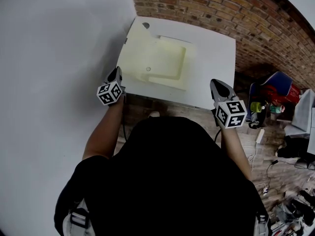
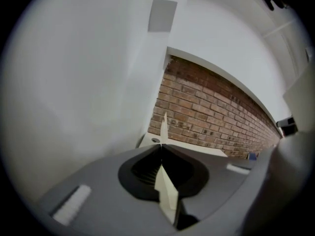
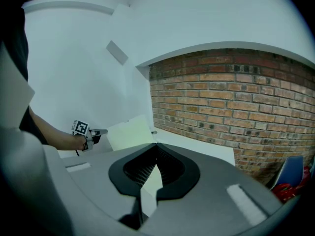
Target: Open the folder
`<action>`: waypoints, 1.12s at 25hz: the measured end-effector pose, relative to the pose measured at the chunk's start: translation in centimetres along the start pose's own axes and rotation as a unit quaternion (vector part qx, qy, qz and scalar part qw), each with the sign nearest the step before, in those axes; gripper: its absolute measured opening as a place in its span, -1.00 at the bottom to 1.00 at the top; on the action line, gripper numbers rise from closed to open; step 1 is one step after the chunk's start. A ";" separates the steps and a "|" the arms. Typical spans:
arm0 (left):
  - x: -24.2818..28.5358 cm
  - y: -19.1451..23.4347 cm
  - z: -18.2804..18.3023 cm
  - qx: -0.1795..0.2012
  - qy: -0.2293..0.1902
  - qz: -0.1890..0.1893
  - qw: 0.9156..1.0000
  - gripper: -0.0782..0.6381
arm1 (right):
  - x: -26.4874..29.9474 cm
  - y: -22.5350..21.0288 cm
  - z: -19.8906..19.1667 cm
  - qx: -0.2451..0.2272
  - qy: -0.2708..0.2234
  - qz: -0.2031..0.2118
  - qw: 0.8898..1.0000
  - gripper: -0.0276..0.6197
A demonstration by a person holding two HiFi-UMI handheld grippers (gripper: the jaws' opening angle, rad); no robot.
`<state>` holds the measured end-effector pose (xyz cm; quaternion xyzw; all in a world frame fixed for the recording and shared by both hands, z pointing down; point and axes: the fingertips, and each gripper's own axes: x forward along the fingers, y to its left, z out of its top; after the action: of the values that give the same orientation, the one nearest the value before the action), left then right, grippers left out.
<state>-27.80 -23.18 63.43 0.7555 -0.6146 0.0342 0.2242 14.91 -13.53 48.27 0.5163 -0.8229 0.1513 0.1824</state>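
On the white table [image 1: 216, 58], toward its far left corner by the white wall [image 1: 54, 58], lies the pale yellow folder [image 1: 157, 58]. The left gripper [image 1: 116, 73] has its jaws pinched on the cover's near left edge. In its own view the sheet [image 2: 164, 127] stands edge-on between the pads, and the right gripper view shows the cover [image 3: 129, 132] tilted up off the table. The right gripper [image 1: 216, 85] hangs over the near right edge, well apart from the folder, jaws together with nothing between them. A brick wall [image 1: 221, 9] runs behind the table. To the right stand a blue and red chair [image 1: 275, 87] and cables [image 1: 275, 171] on the floor. The person's dark torso [image 1: 167, 181] hides the table's near edge.
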 end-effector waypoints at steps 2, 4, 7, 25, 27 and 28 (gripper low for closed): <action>0.1 1.1 -0.2 -0.003 0.006 0.010 1.000 -0.77 | 0.0 -0.1 0.0 0.001 0.002 -0.003 1.000 -0.91; 0.2 2.2 -0.6 -0.004 0.013 0.018 1.000 -0.77 | 0.1 -0.3 0.1 0.002 0.003 -0.006 1.000 -0.91; 0.4 3.8 -1.2 -0.002 0.024 0.027 0.999 -0.77 | 0.2 -0.5 0.2 0.003 0.005 -0.011 1.000 -0.91; 1.6 9.5 -4.5 -0.011 0.081 0.056 0.995 -0.76 | 2.0 0.4 -0.2 0.005 0.020 -0.020 1.000 -0.91; 1.7 10.1 -5.0 -0.011 0.088 0.060 0.994 -0.76 | 2.0 0.6 -0.2 0.005 0.021 -0.022 1.000 -0.91; 1.8 10.4 -5.2 -0.012 0.091 0.062 0.994 -0.76 | 2.0 0.7 -0.2 0.005 0.022 -0.022 0.999 -0.91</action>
<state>-36.06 -24.31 71.79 0.7068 -0.6378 0.1092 0.2859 13.53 -14.74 49.29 0.5319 -0.8062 0.1628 0.2014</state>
